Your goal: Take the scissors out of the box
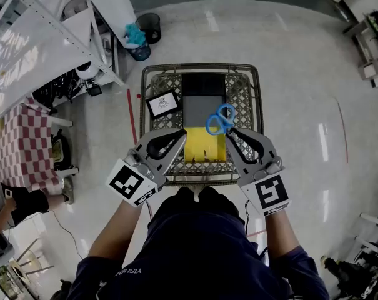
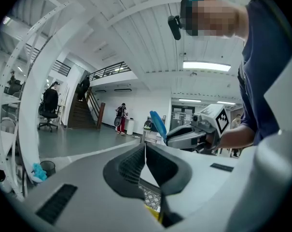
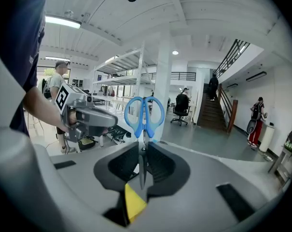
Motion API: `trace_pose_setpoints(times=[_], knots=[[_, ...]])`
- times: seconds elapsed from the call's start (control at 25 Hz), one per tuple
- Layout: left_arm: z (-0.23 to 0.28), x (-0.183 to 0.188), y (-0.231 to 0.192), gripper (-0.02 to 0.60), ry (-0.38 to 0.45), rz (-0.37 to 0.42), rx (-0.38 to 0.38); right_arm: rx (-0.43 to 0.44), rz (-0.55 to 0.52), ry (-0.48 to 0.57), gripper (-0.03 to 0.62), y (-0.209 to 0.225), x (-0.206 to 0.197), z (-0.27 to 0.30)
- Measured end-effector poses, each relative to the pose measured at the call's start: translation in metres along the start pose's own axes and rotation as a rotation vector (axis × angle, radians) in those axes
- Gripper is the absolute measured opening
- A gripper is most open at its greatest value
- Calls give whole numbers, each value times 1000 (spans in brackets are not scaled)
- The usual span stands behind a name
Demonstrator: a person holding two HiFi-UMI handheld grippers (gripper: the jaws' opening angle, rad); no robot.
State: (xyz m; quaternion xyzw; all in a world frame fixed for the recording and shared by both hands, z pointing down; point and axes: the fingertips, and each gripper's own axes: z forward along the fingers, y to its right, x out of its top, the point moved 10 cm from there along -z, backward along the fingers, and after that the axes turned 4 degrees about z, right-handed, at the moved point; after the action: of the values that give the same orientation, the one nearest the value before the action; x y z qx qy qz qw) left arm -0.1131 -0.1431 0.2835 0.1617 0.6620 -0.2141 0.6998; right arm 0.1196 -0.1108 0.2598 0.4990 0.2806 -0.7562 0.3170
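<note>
Blue-handled scissors [image 1: 220, 119] hang in the air above the yellow box [image 1: 204, 145], their handles up. My right gripper [image 1: 229, 133] is shut on the blades. In the right gripper view the scissors [image 3: 144, 115] stand upright, with the blades pinched between the pads of the right gripper [image 3: 142, 151]. My left gripper [image 1: 182, 134] hovers at the box's left edge. Its jaws meet at the tip with nothing between them, as the left gripper view shows of the left gripper [image 2: 145, 149]. That view also catches one blue handle of the scissors [image 2: 158, 124] and the right gripper [image 2: 184, 137].
The yellow box lies in a wire basket [image 1: 201, 67], next to a black and grey panel [image 1: 203, 99] and a small framed card [image 1: 163, 104]. White shelving [image 1: 57, 36] stands to the left. A black bin [image 1: 149, 25] sits on the floor beyond the basket.
</note>
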Motion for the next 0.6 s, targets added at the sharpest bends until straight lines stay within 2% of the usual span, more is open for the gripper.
trace_pose_setpoints(times=[0.6], knots=[[3, 10, 0, 26, 17, 20, 1, 1, -40, 28, 75, 0, 17, -7]])
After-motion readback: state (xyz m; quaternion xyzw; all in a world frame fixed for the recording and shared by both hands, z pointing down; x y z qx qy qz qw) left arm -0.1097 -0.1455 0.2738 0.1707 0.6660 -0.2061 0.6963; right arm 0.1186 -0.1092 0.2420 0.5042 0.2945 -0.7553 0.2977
